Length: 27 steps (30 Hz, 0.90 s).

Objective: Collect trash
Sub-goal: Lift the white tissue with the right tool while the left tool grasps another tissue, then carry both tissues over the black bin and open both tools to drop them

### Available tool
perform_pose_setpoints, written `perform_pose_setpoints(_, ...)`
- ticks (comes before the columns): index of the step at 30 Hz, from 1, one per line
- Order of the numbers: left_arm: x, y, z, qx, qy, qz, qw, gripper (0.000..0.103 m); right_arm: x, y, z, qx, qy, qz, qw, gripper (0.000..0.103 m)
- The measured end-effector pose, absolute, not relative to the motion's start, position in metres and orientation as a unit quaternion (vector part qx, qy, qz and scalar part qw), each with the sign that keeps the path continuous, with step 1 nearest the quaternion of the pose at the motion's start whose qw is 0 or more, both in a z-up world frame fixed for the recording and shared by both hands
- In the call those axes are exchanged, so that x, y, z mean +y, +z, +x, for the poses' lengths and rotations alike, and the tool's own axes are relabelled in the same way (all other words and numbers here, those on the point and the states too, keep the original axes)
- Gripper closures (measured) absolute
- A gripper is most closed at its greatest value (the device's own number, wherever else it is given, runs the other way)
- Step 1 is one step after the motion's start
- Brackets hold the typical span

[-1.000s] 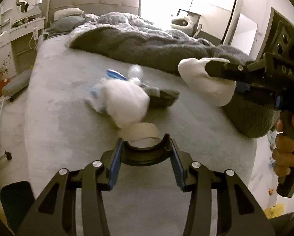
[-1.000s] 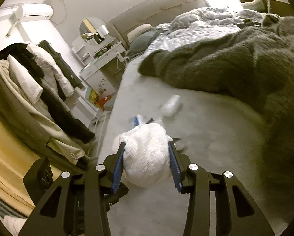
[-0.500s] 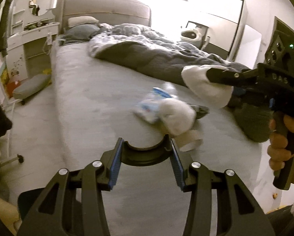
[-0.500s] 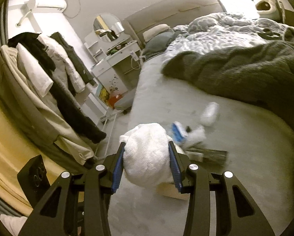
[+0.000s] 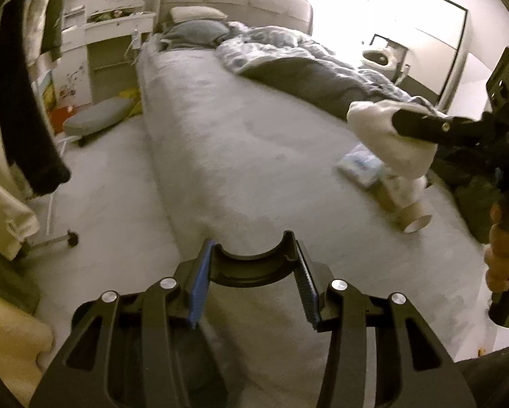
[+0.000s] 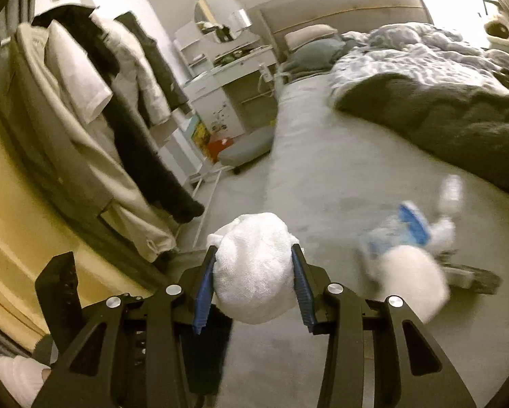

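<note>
My right gripper (image 6: 254, 258) is shut on a white crumpled paper wad (image 6: 254, 275) and holds it above the grey bed (image 6: 322, 170). In the left wrist view the same wad (image 5: 387, 139) hangs from the right gripper (image 5: 402, 122) at the right. Below it on the bed lie a blue-and-white packet (image 5: 360, 165) and a cardboard tube (image 5: 412, 221). The right wrist view also shows a second white wad (image 6: 414, 275), the packet (image 6: 397, 234), a small plastic bottle (image 6: 453, 193) and a dark wrapper (image 6: 472, 277). My left gripper (image 5: 252, 255) is open and empty over the bed's near corner.
A dark grey blanket (image 5: 315, 78) and a rumpled duvet cover the bed's far right side. Coats hang on a rack (image 6: 128, 108) at the left. A grey padded stool (image 5: 96, 119) stands on the floor beside a white dresser (image 5: 111, 34).
Both views have swung left, so the trash pile has slid to the right of each frame. The right gripper has kept the white wad; the left gripper has stayed open and empty.
</note>
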State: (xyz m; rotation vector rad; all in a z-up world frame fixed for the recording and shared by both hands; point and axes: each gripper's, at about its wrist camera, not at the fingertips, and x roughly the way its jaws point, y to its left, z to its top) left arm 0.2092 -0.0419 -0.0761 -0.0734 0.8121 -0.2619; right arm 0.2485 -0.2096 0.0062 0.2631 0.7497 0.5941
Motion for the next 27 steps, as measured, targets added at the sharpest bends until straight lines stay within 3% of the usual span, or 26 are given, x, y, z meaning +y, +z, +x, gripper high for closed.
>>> perform_pose_setpoints(14,0.046,-0.137,0.21,0.476,-0.08,-0.067,0.873,0.054,-0.089,-0.041,0.245,0.43,0.314,0.058,0.844,0.06)
perform_pose_setpoints(27,0.082,-0.189,0.199,0.549,-0.077,-0.075,0.829,0.054,-0.033,-0.073,0.252,0.476,0.326,0.063,0.814,0.06)
